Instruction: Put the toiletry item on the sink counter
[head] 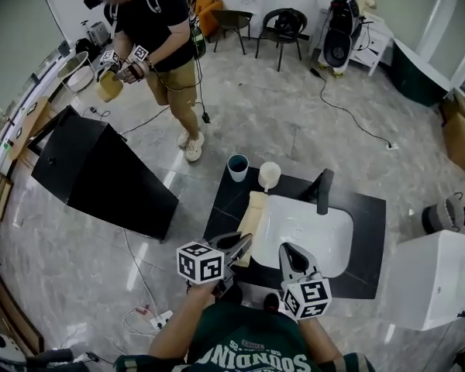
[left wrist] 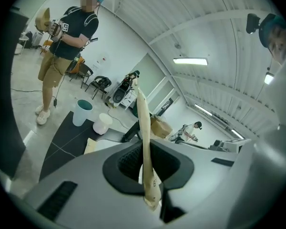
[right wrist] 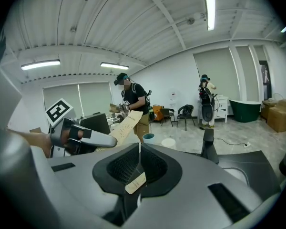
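Note:
A long, flat beige packet (left wrist: 144, 137) stands edge-on in my left gripper (left wrist: 150, 175), which is shut on its lower end. In the right gripper view the packet (right wrist: 126, 123) slants up from the left gripper (right wrist: 93, 138). In the head view the left gripper (head: 242, 244) hovers at the front left of the black sink counter (head: 368, 239), beside the white basin (head: 310, 231). My right gripper (head: 289, 256) is at the basin's front edge. Its jaws are shut on a thin white slip with a beige tab (right wrist: 135, 182).
A teal cup (head: 238, 167), a white cup (head: 269, 174) and a black faucet (head: 324, 192) stand at the counter's back. A beige flat thing (left wrist: 91, 144) lies left of the basin. Another person (head: 151, 22) stands beyond a black cabinet (head: 93, 169). A white box (head: 438, 277) is at the right.

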### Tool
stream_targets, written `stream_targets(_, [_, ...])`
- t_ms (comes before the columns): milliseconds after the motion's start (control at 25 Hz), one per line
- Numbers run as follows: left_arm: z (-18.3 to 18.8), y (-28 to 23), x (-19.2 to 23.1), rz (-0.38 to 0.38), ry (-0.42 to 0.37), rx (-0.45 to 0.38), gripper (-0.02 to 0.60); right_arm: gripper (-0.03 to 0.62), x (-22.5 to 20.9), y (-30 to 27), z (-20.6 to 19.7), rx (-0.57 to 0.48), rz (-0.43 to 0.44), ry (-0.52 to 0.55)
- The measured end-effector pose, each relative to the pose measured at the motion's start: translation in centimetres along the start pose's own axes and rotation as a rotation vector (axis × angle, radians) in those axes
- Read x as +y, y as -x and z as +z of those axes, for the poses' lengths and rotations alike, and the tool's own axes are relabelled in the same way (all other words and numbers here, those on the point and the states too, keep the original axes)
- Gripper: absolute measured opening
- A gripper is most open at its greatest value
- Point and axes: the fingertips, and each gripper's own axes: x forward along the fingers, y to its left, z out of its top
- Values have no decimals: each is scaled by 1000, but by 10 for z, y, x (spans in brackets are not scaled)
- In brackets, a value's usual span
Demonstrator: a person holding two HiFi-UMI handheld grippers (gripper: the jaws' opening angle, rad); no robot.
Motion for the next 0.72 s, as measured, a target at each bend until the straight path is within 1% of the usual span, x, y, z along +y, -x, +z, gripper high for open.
stream_targets(240, [2,2,35,-9,3,56,37,44,8,-26,-2,11,-34,-18])
stream_targets(480, [6,-2,68,-27,14,90,37,44,12,-52,-5,11,-66,-32])
stream_targets(720, [6,-4,96,-39,28,131,37,43,21,-77,-4,34,-69,-19])
